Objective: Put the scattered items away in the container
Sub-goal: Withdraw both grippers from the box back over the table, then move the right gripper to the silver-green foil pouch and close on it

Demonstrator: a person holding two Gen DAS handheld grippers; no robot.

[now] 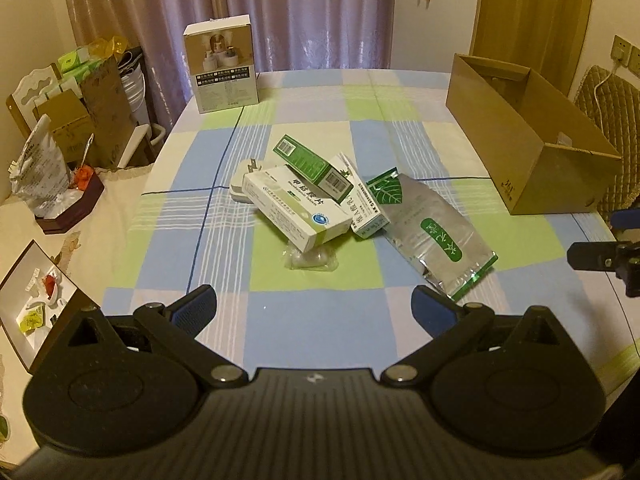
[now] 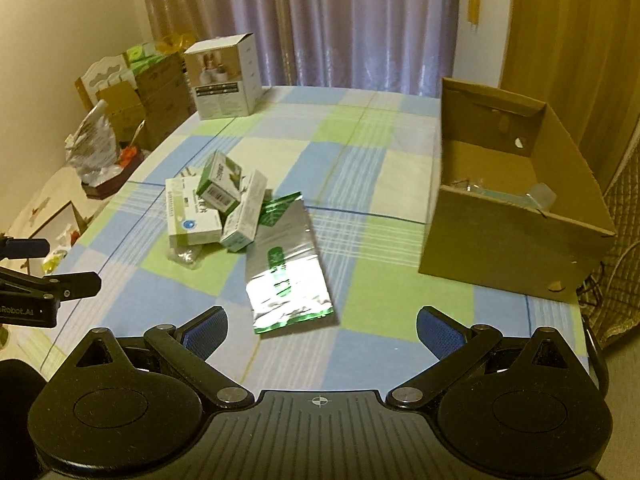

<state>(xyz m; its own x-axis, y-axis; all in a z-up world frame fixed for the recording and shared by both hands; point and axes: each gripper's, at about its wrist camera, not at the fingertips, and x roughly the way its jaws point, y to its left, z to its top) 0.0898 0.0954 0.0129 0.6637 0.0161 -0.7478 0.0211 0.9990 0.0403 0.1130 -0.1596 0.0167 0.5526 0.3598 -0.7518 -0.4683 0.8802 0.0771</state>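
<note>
Left gripper: nearest in our left view; black plastic linkage, blue ribbed pads, jaws wide apart, gripping nothing, hovering over the cloth short of the pile.
Right gripper: same build; we see the jaws spread just as wide, nothing between them, the foil pouch's near end just ahead.
Tablecloth: soft woven fabric, flat, checked in blue, green, cream and lilac with thin stripes.
Foil pouch: flat silver rectangular bag, shiny and creased, green label and green leaf at the far end; lies flat, far corner tucked against the boxes.
Clear packet: small crinkled transparent plastic wrap, partly under the white box.
White box: oblong card carton, white with pale green band and blue round logo, tilted, resting on the packet.
Narrow box: slim white-green carton, leaning between the white box and the pouch.
Green box: dark green card carton with barcodes, stacked on top of the pile.
Plug adapter: white smooth plastic, metal prongs up, touching the pile's far left.
Container: open brown cardboard box, matte, at the right, well apart from the pile; we see some clear and bluish bits inside, identity unclear.
Product box: tall printed white carton, upright, far left by the curtain.
</note>
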